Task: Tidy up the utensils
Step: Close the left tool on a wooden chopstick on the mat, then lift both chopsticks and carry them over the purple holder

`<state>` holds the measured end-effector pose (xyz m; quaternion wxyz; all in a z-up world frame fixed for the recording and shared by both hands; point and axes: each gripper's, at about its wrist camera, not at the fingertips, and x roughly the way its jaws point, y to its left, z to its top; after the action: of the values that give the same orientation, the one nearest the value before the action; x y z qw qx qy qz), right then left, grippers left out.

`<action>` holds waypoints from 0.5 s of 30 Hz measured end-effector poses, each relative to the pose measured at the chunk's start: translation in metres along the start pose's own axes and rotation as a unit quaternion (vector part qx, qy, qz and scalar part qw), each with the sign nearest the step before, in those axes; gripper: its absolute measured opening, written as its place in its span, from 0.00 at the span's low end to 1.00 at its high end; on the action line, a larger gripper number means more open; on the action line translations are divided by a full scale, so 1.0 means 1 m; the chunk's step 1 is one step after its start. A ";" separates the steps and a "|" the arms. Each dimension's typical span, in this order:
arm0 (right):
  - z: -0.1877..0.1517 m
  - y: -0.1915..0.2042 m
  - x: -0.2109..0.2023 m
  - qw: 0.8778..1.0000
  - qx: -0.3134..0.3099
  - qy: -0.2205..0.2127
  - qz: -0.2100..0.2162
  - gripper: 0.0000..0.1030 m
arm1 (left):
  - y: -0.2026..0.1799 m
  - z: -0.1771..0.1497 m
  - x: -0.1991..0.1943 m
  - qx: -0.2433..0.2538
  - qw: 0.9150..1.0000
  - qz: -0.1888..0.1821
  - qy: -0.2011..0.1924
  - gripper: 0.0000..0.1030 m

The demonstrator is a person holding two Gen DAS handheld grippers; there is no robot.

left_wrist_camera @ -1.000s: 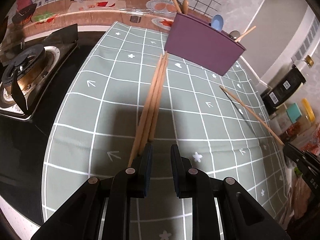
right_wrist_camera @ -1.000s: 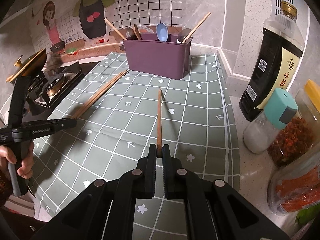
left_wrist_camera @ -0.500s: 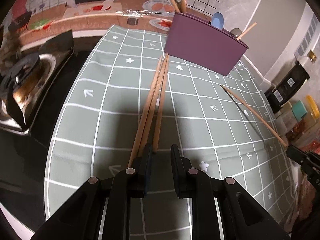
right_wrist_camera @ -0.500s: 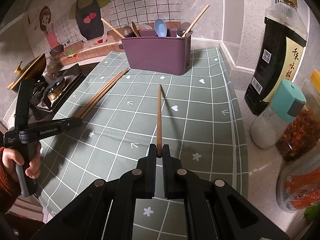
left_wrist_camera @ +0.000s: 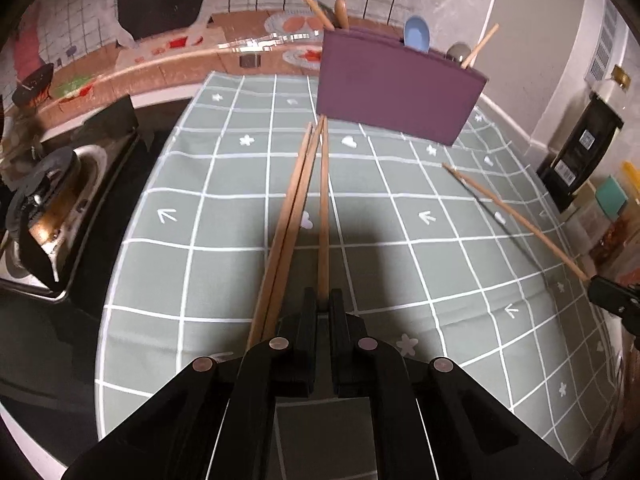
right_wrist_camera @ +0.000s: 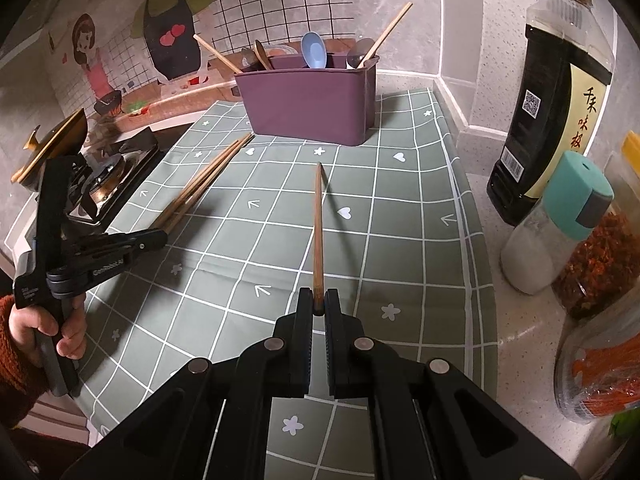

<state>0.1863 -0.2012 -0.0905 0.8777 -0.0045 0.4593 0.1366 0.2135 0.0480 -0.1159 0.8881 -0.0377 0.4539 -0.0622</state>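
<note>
Three wooden chopsticks lie on the green checked mat point(left_wrist_camera: 224, 216), pointing at the purple utensil holder point(left_wrist_camera: 400, 92). My left gripper point(left_wrist_camera: 323, 296) has its jaws closing on the near end of the rightmost chopstick point(left_wrist_camera: 324, 200), and the pads press it. The other two chopsticks point(left_wrist_camera: 292, 216) lie just left of the fingers. My right gripper point(right_wrist_camera: 319, 300) is shut on the end of a single chopstick point(right_wrist_camera: 318, 224), which sticks out forward above the mat toward the holder point(right_wrist_camera: 308, 108). The holder has spoons and chopsticks standing in it.
A gas stove point(right_wrist_camera: 104, 176) borders the mat on the left. At the right stand a dark sauce bottle point(right_wrist_camera: 552, 100), a teal-capped shaker point(right_wrist_camera: 556, 220) and jars point(right_wrist_camera: 600, 264). A person's hand point(right_wrist_camera: 44, 328) holds the left gripper's handle.
The left jaws have gone from open beside the chopsticks to closed on the rightmost one, which now sits apart from the other two. The right gripper keeps its chopstick in the same place.
</note>
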 end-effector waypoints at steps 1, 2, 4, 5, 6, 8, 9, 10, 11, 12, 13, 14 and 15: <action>0.000 0.000 0.000 1.000 0.000 -0.001 0.000 0.05 | 0.000 0.000 -0.005 0.001 1.000 0.001 -0.006 0.05; 0.000 0.000 0.000 1.000 0.000 -0.001 0.001 0.05 | 0.001 0.000 -0.009 0.001 1.000 0.001 -0.011 0.05; 0.001 0.000 0.000 1.000 -0.002 -0.002 0.001 0.05 | 0.003 -0.001 -0.018 0.001 1.000 0.002 -0.019 0.05; 0.001 0.000 0.000 1.000 -0.002 -0.003 0.000 0.05 | 0.004 -0.001 -0.022 0.001 1.000 0.002 -0.022 0.05; 0.001 0.000 0.000 1.000 -0.002 -0.004 0.002 0.05 | 0.005 -0.002 -0.029 0.000 1.000 0.004 -0.029 0.05; 0.001 0.000 -0.002 1.000 -0.004 -0.006 0.002 0.05 | 0.003 -0.001 -0.043 0.003 0.999 0.003 -0.041 0.05; 0.002 0.001 -0.004 1.000 -0.005 -0.009 0.001 0.05 | 0.002 0.000 -0.051 0.008 0.999 0.002 -0.048 0.05; 0.003 0.001 -0.006 1.000 -0.007 -0.012 0.001 0.05 | -0.001 0.003 -0.059 0.013 0.998 0.002 -0.056 0.05; 0.005 0.001 -0.009 1.000 -0.009 -0.017 -0.001 0.05 | -0.002 0.005 -0.064 0.017 0.998 0.002 -0.061 0.05; 0.008 0.001 -0.012 1.000 -0.009 -0.022 -0.004 0.05 | -0.005 0.010 -0.076 0.026 0.997 0.001 -0.072 0.05; 0.011 0.001 -0.016 1.000 -0.010 -0.027 -0.007 0.05 | -0.008 0.014 -0.085 0.031 0.996 0.002 -0.081 0.05; 0.015 0.001 -0.021 0.999 -0.013 -0.033 -0.010 0.05 | -0.009 0.018 -0.091 0.035 0.996 0.003 -0.088 0.05; 0.020 0.002 -0.026 0.999 -0.016 -0.039 -0.015 0.05 | -0.010 0.025 -0.099 0.039 0.995 0.002 -0.096 0.05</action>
<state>0.1883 -0.2026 -0.0575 0.8969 -0.0201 0.4220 0.1308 0.1756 0.0523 -0.0205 0.9283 -0.0077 0.3641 -0.0744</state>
